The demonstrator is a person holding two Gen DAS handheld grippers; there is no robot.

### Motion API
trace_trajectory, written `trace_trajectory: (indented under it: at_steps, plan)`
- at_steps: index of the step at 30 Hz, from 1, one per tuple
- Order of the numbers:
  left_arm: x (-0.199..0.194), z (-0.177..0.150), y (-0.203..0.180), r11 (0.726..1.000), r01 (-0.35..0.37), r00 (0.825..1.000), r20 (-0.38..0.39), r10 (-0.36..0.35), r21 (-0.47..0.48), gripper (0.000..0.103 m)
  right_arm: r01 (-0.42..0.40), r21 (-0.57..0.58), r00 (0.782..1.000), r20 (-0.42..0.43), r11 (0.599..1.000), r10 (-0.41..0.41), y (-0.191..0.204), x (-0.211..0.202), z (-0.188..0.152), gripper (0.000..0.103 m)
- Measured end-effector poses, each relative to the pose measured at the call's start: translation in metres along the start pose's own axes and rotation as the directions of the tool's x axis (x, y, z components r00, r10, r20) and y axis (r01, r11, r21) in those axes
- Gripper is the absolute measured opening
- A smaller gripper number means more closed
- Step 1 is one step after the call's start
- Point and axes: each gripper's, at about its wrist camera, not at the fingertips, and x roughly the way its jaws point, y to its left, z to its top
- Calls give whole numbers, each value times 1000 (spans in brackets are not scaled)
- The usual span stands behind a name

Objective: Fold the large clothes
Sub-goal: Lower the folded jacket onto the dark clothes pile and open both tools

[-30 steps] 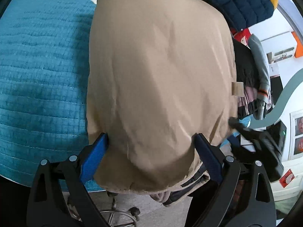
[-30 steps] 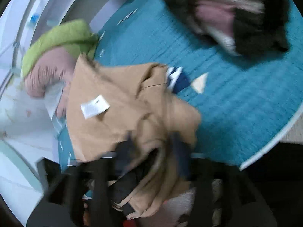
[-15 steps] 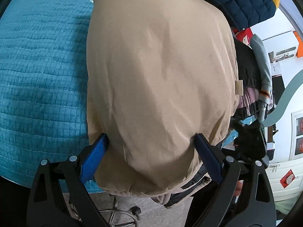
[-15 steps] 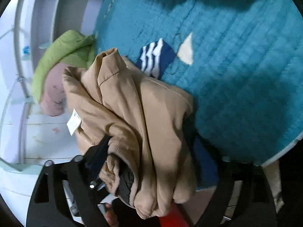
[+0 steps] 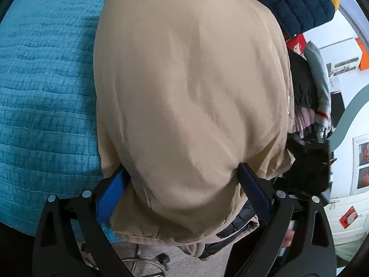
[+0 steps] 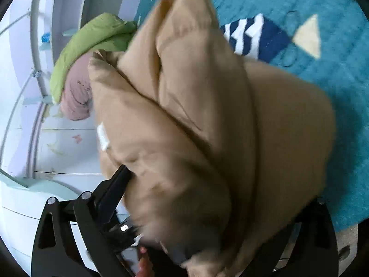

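Note:
A large tan jacket [image 5: 189,97] with a dark lining lies in a folded bundle on the teal quilted bed [image 5: 46,92], its hem hanging over the near edge. My left gripper [image 5: 182,184] has its fingers wide apart, one on each side of the bundle's near end. In the right wrist view the same tan jacket [image 6: 207,138] fills the frame, bunched and blurred. My right gripper [image 6: 219,184] straddles it; only the left finger [image 6: 115,191] shows, the other is hidden by cloth.
A navy and yellow puffer jacket [image 5: 299,2] and a heap of dark, pink and grey clothes [image 5: 309,97] lie at the far right. A green and pink bundle [image 6: 85,69] sits by the bed's edge. A striped blue patch [image 6: 251,37] marks the quilt.
The right gripper has swung over and closed in on the jacket, which now fills its view. The left gripper has stayed around the bundle's near end; the cloth has settled slightly.

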Motion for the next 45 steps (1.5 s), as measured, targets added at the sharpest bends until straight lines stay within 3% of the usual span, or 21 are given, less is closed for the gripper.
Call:
trace_trajectory:
  at_steps: [2, 3, 4, 7, 13, 20, 25, 30, 36, 38, 40, 41, 43, 45]
  plan:
    - [0, 2, 6, 999, 22, 1000, 2, -22, -24, 94, 10, -3, 1000, 20, 1000, -10, 0, 5, 0, 91]
    - [-3, 3, 11, 999, 25, 1000, 5, -25, -33, 94, 24, -22, 999, 34, 999, -23, 5, 4, -1, 65]
    - [-4, 3, 11, 999, 29, 1000, 13, -28, -37, 94, 13, -56, 999, 44, 998, -11, 10, 2, -2, 48]
    - [-10, 3, 5, 1000, 25, 998, 51, -25, -10, 93, 59, -134, 996, 68, 989, -50, 29, -8, -7, 34]
    - [-37, 1, -17, 998, 44, 984, 170, -52, 50, 78, 124, -330, 988, 130, 936, -85, 77, -19, -17, 27]
    - [-80, 11, -56, 989, 85, 953, 281, -116, 121, 78, 165, -532, 975, 215, 831, -57, 150, -51, -21, 26]
    - [-99, 28, -107, 973, 124, 925, 332, -185, 197, 78, 172, -589, 959, 284, 790, 3, 179, -90, -14, 26]
    - [-112, 61, -188, 934, 154, 895, 356, -270, 322, 78, 206, -626, 911, 403, 752, 86, 213, -151, 11, 26]
    - [-93, 106, -325, 840, 159, 859, 347, -376, 518, 78, 240, -620, 798, 564, 747, 211, 220, -249, 65, 26]
    - [-78, 114, -362, 814, 167, 851, 335, -404, 557, 78, 231, -599, 756, 606, 767, 246, 205, -284, 88, 26]
    - [-58, 119, -398, 793, 166, 842, 333, -423, 587, 78, 204, -572, 729, 630, 794, 267, 183, -309, 110, 28]
    - [-43, 121, -415, 784, 162, 844, 327, -425, 599, 78, 190, -542, 715, 648, 819, 262, 165, -320, 123, 28]
    - [-10, 119, -436, 777, 162, 865, 291, -409, 609, 78, 209, -471, 693, 690, 857, 210, 132, -331, 141, 30]
    - [34, 117, -446, 787, 132, 910, 241, -338, 602, 78, 192, -361, 716, 688, 913, 122, 89, -331, 166, 33]
